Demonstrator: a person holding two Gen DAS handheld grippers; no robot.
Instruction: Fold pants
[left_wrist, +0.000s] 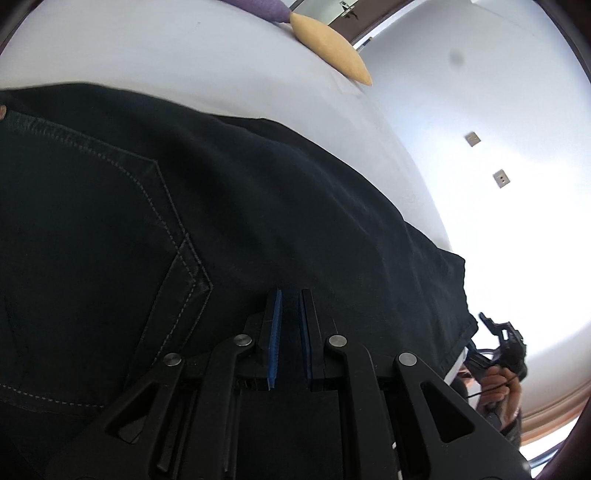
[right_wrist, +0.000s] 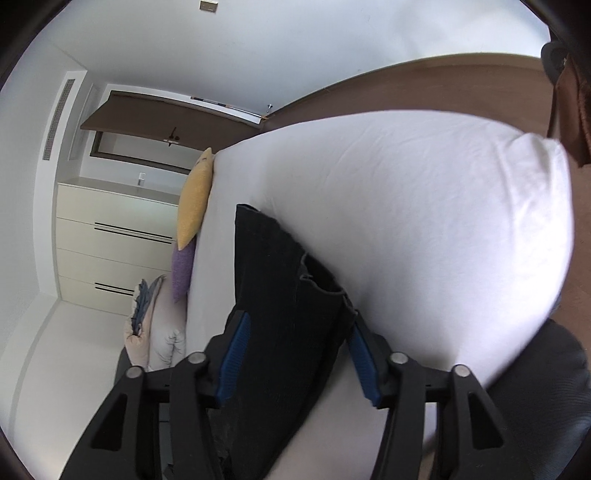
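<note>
**Dark pants on white bed, left tongs nearly closed, right tongs apart**

Bedroom, white walls, brown floor. White-sheeted bed (right_wrist: 424, 206) fills most of both views. Cream drawer unit (right_wrist: 110, 243) against the far wall in the right wrist view, dark wood door (right_wrist: 162, 122) above and behind it. Yellow cushion (right_wrist: 195, 199) and purple cushion (right_wrist: 181, 273) at the bed's far edge; the same yellow cushion (left_wrist: 328, 48) appears at the top of the left wrist view. Rumpled pale bedding (right_wrist: 155, 332) lies beside the bed near the floor.

Black pants (left_wrist: 184, 206) lie spread on the sheet, back pocket with pale stitching (left_wrist: 162, 206) facing up. In the right wrist view the pants (right_wrist: 280, 314) run as a long dark strip away from the camera, hem end at the far side.

Left gripper (left_wrist: 291, 299): blue pads almost together, only a thin gap, over the fabric just right of the pocket corner. Cannot tell if cloth is pinched between them.

Right gripper (right_wrist: 299, 332): blue pads well apart, straddling the pants strip, one finger near each edge; pads not pressing on the cloth. Also seen small at the right edge of the left wrist view, held in the person's hand (left_wrist: 498, 387), just past the pants' edge.
</note>
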